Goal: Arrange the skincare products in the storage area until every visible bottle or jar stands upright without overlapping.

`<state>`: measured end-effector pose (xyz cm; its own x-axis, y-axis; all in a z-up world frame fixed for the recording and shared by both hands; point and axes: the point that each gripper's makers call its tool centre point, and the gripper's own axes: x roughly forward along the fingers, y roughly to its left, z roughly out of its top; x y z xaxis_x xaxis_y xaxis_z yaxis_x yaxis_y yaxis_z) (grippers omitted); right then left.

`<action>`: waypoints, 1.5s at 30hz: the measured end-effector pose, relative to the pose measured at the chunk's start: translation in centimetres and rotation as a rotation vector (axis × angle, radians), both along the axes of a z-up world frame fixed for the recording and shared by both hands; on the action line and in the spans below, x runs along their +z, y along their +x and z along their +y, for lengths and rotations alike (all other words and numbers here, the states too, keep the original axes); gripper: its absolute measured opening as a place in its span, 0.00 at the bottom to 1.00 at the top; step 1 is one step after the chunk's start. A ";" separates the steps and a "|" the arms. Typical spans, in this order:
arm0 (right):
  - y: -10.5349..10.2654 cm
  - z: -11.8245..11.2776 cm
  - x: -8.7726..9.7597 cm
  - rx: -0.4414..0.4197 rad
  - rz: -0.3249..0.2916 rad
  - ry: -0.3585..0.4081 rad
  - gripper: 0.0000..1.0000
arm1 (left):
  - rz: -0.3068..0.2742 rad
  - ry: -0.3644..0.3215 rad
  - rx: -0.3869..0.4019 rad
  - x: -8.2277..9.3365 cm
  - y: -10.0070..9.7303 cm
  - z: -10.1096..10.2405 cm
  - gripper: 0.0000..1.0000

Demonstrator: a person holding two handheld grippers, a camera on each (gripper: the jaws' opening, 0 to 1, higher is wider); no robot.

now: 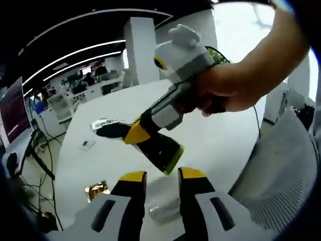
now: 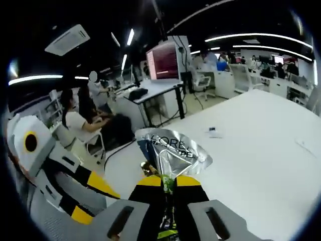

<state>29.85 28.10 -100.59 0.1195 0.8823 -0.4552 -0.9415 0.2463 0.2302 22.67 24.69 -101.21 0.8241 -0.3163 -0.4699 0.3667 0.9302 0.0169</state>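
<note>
Right fingers: your right gripper (image 2: 169, 183) has its yellow-tipped jaws pressed together on the bottom edge of a silver sachet (image 2: 173, 149), which stands up between them with dark lettering facing the camera.

Same grip from the other side: in the left gripper view your right gripper (image 1: 108, 129) reaches in from the right, its tips closed on the sachet (image 1: 101, 123), held up off the white table (image 1: 220, 140).

Left fingers: your left gripper (image 1: 161, 176) has its jaws spread, with nothing between them.

Below the left jaws: a pale, blurred object (image 1: 164, 208) lies on the table; you cannot tell what it is.

Further left: a small gold-wrapped item (image 1: 97, 190) rests near the table edge.

Your hand: it (image 1: 228, 88) grips the right gripper's handle.

Background: an office with desks, a monitor (image 2: 163, 61) and seated people.
</note>
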 end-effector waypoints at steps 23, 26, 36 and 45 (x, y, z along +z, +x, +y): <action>-7.0 0.8 5.8 0.164 -0.003 0.318 0.00 | 0.058 -0.437 0.048 2.6 -0.4 -1.2 0.24; -6.9 0.8 5.8 0.148 -0.012 0.324 0.00 | 0.045 -0.397 0.043 2.6 -0.5 -1.1 0.21; -6.4 0.4 4.9 0.078 0.090 0.334 0.07 | 0.094 -0.270 0.030 0.9 -1.0 -0.6 0.09; -5.0 -1.8 4.0 -0.004 0.218 0.328 0.48 | 0.151 -0.251 0.014 0.0 -1.4 -0.6 0.00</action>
